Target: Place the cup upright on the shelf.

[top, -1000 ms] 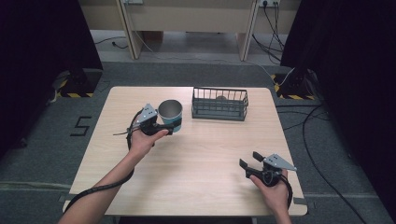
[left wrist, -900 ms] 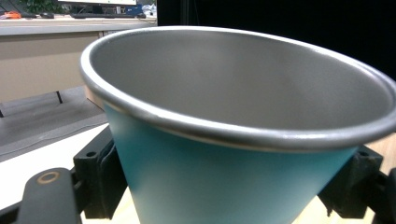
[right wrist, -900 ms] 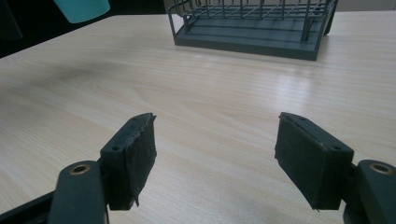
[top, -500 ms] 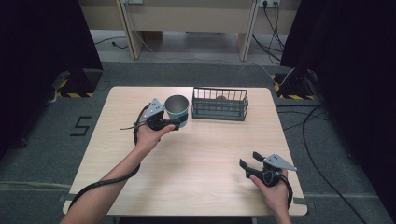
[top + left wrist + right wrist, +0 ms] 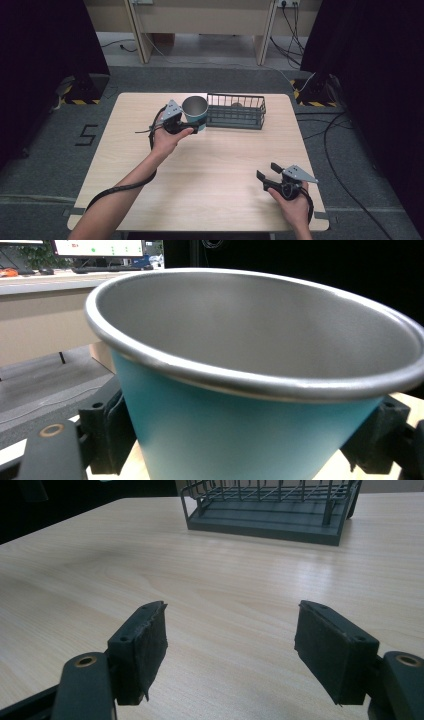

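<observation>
Your left gripper (image 5: 192, 125) is closed on one cup (image 5: 195, 113), with a jaw pressed against each side of the cup's lower wall. In the left gripper view, the black pads (image 5: 107, 432) sit flush against the teal wall on both sides. The cup (image 5: 250, 390) has a teal outer wall, a bare metal interior and a rolled metal rim, and it widens from base to mouth. It stands upright, mouth up, and the interior shows no contents. You hold it near the far edge of the table (image 5: 210, 170), just beside the left end of the basket (image 5: 236, 111) (whether cup and basket touch cannot be told).

Your right gripper (image 5: 271, 175) rests near the table's near right corner, well apart from the cup. Its jaws stand wide open and hold nothing; the right gripper view shows bare wood between the two pads (image 5: 145, 645).

Count: one cup, one basket, two grippers, one table. The basket (image 5: 270, 510) is a dark grey wire rack with a solid base. A small object lies inside it, too indistinct to identify.
</observation>
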`<state>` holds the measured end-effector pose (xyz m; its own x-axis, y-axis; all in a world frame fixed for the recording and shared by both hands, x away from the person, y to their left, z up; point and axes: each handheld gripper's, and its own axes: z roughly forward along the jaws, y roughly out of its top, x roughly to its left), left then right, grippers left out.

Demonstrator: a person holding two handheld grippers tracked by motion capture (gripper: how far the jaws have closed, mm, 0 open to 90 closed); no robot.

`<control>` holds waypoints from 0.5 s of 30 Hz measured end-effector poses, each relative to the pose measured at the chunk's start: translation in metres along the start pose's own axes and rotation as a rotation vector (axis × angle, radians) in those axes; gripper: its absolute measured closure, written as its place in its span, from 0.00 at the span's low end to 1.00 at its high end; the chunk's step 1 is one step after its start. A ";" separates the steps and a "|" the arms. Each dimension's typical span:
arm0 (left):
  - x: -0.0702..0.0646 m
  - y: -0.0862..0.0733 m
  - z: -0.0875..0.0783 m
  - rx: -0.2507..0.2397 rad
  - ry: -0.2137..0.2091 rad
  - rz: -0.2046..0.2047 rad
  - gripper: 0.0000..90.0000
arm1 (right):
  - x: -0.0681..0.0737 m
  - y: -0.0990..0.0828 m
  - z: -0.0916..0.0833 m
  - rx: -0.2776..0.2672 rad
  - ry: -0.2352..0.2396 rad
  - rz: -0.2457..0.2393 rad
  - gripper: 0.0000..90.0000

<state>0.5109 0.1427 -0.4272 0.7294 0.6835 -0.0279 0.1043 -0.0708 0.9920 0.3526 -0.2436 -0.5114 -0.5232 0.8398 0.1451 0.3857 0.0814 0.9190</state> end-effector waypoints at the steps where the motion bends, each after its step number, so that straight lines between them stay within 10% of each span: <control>1: 0.000 0.001 0.002 0.000 -0.001 0.002 0.18 | 0.000 0.000 0.000 0.000 0.000 0.000 0.33; 15: -0.006 0.010 0.030 -0.005 -0.011 0.002 0.18 | 0.000 0.000 0.000 0.001 0.002 0.002 0.33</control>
<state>0.5276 0.1160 -0.4203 0.7371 0.6752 -0.0278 0.1002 -0.0685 0.9926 0.3529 -0.2438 -0.5115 -0.5240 0.8388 0.1481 0.3878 0.0801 0.9183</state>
